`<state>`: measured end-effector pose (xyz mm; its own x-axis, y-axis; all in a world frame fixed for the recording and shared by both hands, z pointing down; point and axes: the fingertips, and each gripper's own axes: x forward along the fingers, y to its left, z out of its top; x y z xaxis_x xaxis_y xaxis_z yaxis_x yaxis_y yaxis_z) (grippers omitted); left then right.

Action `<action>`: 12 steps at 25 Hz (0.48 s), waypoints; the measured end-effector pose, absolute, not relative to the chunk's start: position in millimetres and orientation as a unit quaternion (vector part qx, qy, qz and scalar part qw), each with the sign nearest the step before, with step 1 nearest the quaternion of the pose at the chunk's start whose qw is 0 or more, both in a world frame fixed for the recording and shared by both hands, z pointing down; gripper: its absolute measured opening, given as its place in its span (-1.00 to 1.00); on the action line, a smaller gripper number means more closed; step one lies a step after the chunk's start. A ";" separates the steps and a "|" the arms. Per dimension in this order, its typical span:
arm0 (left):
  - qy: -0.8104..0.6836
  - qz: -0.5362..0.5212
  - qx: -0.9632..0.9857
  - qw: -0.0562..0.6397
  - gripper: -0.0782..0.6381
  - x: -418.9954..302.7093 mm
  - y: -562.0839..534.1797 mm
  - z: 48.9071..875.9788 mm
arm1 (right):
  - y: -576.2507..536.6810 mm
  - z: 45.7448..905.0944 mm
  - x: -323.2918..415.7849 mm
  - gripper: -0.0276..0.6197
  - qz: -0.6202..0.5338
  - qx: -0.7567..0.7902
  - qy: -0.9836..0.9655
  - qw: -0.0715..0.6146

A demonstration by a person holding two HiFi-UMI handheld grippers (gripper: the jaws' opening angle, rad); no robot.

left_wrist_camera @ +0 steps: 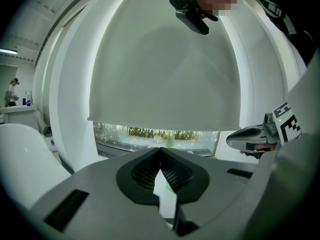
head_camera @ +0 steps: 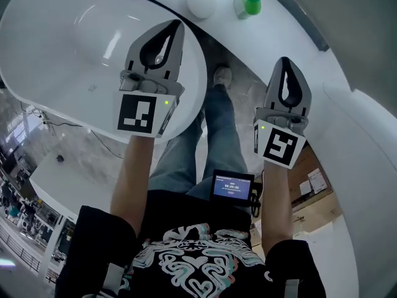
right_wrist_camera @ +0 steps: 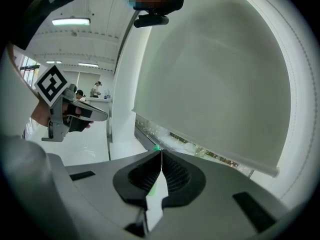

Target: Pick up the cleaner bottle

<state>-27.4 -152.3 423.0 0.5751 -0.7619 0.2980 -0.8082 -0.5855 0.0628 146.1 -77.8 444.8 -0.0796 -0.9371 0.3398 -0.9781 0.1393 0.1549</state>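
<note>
Up on the white ledge (head_camera: 298, 36) beyond the bathtub (head_camera: 62, 42), the cleaner bottle (head_camera: 248, 2) stands with its green cap, just beside a white round object (head_camera: 201, 0); its contents are too small to judge. You hold your left tool (head_camera: 176, 25) and right tool (head_camera: 283, 61) with jaws pressed together on nothing, well apart from the bottle.
</note>
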 end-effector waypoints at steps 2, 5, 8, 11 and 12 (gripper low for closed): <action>-0.443 0.120 0.882 0.101 -0.74 -26.1 -153.2 429.2 | -81.1 450.1 145.4 -0.83 0.061 0.654 -0.732 0.179; -0.437 0.123 0.885 0.101 -0.73 -21.1 -156.9 439.3 | -88.1 461.7 144.7 -0.82 0.066 0.653 -0.733 0.179; -0.433 0.128 0.887 0.096 -0.73 -15.5 -160.4 450.1 | -92.8 478.2 147.0 -0.83 0.066 0.646 -0.737 0.189; -0.426 0.128 0.891 0.087 -0.73 -9.1 -161.6 455.2 | -98.4 489.0 149.0 -0.83 0.070 0.646 -0.736 0.190; -0.426 0.127 0.891 0.088 -0.74 -8.6 -160.2 455.7 | -99.1 492.0 148.2 -0.82 0.072 0.644 -0.737 0.190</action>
